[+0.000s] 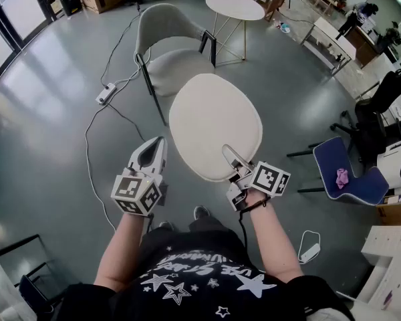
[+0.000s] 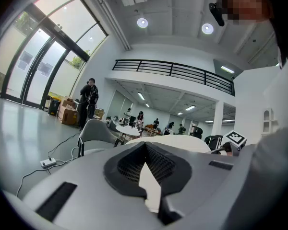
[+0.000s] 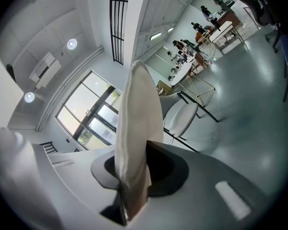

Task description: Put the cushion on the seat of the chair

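Clamping the cushion's [image 1: 214, 122] near edge, the right gripper's [image 1: 230, 156] fingers hold it flat for the chair [image 1: 177, 62]; the left gripper's [image 1: 160, 143] fingers sit clenched, empty.

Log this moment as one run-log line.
cushion: held at its edge, not yet on chair | right gripper: shut on cushion | left gripper: shut, empty | chair: seat bare

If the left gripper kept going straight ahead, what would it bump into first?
The left gripper would probably brush the left edge of the cream oval cushion first; if it slips past, the pale grey padded chair is next.
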Demonstrator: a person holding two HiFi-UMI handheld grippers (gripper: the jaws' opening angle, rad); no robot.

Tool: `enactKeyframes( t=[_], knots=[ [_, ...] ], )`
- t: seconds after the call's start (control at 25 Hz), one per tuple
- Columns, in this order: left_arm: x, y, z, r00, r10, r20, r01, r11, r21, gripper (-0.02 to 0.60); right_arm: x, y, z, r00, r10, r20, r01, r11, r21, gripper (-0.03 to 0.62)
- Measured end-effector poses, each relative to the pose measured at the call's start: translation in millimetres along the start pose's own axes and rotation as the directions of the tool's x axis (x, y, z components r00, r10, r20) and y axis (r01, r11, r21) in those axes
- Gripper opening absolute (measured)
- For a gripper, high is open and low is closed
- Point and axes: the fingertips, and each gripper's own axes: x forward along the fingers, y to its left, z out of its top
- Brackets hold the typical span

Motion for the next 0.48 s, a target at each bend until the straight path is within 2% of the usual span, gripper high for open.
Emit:
enactKeyframes(
  t=[0.24, 0.48],
  knots=[
    [-32.8, 20.2, -2.9, 0.998, -0.046, -0.030, 0.046, 0.999, 0.009, 0.009, -3.3, 18.7, -38.9, 0.997, -0.032, 0.064, 0.029, 0.999, 0.040, 0.064],
    [-68.4, 46.7, -4.6, 0.997, -0.058, -0.041, 0.058, 0.998, 0.000, 0.009, -8.0, 42.5, -81.3, 0.995, -0.057, 0.085, 0.054, 0.998, 0.042, 0.064]
  ],
)
